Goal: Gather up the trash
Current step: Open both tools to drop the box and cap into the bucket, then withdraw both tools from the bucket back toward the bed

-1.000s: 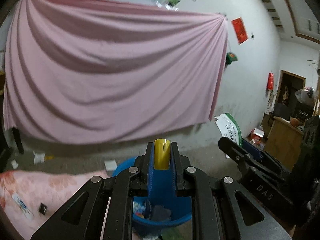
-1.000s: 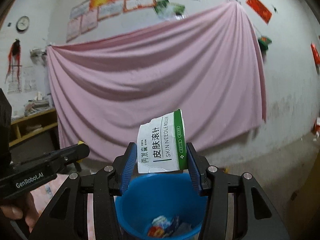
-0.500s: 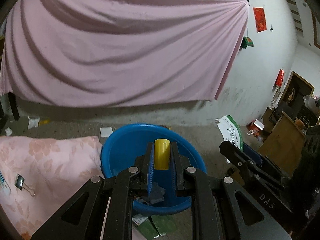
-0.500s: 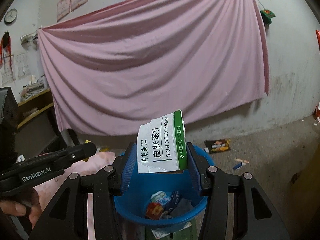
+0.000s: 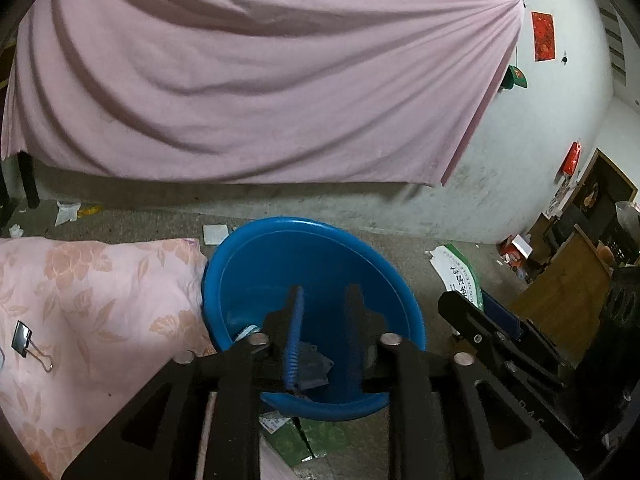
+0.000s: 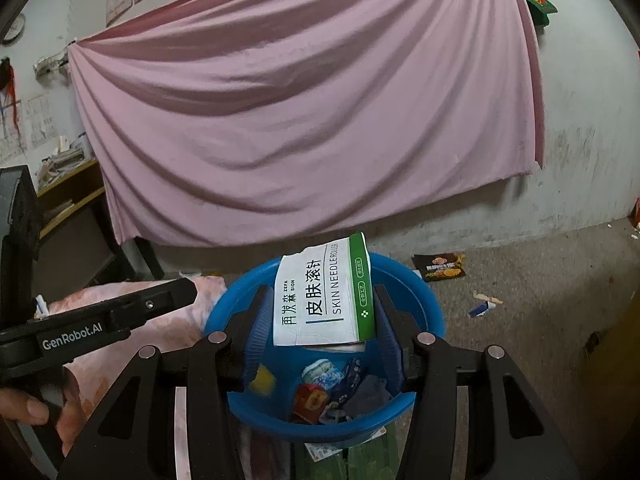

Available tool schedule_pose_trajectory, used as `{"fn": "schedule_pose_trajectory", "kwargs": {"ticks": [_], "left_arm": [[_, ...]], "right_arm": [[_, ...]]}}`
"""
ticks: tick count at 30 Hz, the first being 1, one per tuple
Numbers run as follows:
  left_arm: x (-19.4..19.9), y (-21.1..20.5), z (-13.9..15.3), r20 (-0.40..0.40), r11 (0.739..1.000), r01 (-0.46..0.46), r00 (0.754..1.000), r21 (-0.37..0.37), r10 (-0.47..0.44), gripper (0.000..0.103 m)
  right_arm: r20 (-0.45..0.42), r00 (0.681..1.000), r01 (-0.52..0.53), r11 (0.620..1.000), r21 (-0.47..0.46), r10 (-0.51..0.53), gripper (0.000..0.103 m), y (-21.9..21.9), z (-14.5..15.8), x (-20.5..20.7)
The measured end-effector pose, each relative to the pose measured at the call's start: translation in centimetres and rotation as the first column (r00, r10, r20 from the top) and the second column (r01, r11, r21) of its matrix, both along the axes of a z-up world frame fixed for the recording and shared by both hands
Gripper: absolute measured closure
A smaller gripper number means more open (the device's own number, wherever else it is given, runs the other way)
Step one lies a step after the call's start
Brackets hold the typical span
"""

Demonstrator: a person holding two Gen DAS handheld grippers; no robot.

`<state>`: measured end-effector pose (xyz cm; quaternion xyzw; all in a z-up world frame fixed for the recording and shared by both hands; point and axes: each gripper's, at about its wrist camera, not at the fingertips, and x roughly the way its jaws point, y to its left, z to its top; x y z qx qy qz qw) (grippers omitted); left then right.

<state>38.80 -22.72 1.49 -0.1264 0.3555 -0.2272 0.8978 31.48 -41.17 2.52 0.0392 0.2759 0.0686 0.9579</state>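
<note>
Blue plastic forms the basin on the floor, just beside a pink floral cushion, and both grippers are held over it. The left gripper is seen with its 2 fingers apart and nothing between them; its jaws have just been opening. A small yellow object, blurred and perhaps in mid-fall, is seen inside the basin near wrappers piled at its bottom. The right gripper is closed on a white and green carton printed "SKIN NEEDLE ROLLER", held upright above the basin. A binder clip lies on the cushion. A snack packet lies on the concrete floor, beyond the basin. A pink sheet is draped across the wall behind.
</note>
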Motion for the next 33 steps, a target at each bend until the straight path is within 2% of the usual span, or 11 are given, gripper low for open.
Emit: {"fn": "schedule_pose_trajectory", "kwargs": {"ticks": [1,7,11,15,19,24,25,26,28,31,33], "left_arm": [[0.0,0.1,-0.1,-0.003,1.000,-0.002,1.000,-0.007,0.002,0.076],[0.2,0.6,-0.4,-0.009,1.000,-0.016,1.000,-0.018,0.016,0.075],[0.1,1.1,-0.1,-0.001,0.999,-0.028,1.000,-0.021,0.028,0.068],[-0.4,1.9,0.3,0.015,0.999,-0.041,0.999,-0.007,0.041,0.068],[-1.3,3.6,1.5,0.056,0.997,-0.071,0.996,-0.012,0.071,0.053],[-2.5,6.5,3.4,0.140,0.992,-0.127,0.982,-0.014,0.128,0.044],[-2.8,7.1,3.7,0.146,0.991,-0.134,0.980,-0.016,0.135,0.039],[-3.3,8.0,4.3,0.171,0.988,-0.152,0.973,-0.021,0.153,0.035],[-4.1,9.6,4.9,0.210,0.982,-0.184,0.960,-0.034,0.187,0.021],[-5.3,11.9,5.9,0.271,0.970,-0.244,0.933,-0.015,0.239,0.019],[-6.2,13.0,6.4,0.310,0.961,-0.274,0.916,0.017,0.256,0.011]], "right_arm": [[-0.004,1.000,0.001,1.000,-0.002,-0.001,0.055,0.0,-0.1,0.1],[-0.024,1.000,0.002,1.000,-0.003,-0.002,0.055,0.1,-0.6,0.5],[-0.031,1.000,0.004,1.000,-0.001,-0.004,0.055,0.2,-0.6,0.8],[-0.014,1.000,0.009,1.000,0.005,-0.009,0.048,0.3,-0.1,0.6],[0.027,1.000,0.013,1.000,0.019,-0.014,0.039,0.9,1.0,0.3],[0.116,0.993,0.000,0.998,0.058,-0.007,0.026,2.3,2.9,-0.6],[0.131,0.991,-0.002,0.998,0.061,-0.006,0.025,2.5,3.2,-0.7],[0.157,0.988,-0.008,0.998,0.068,-0.003,0.024,3.0,3.8,-1.0],[0.195,0.981,-0.020,0.996,0.084,0.004,0.020,3.8,4.6,-1.4],[0.248,0.969,-0.042,0.994,0.105,0.014,0.012,5.1,5.7,-1.7],[0.277,0.960,-0.057,0.992,0.109,0.024,0.002,6.0,6.4,-2.0]]}}
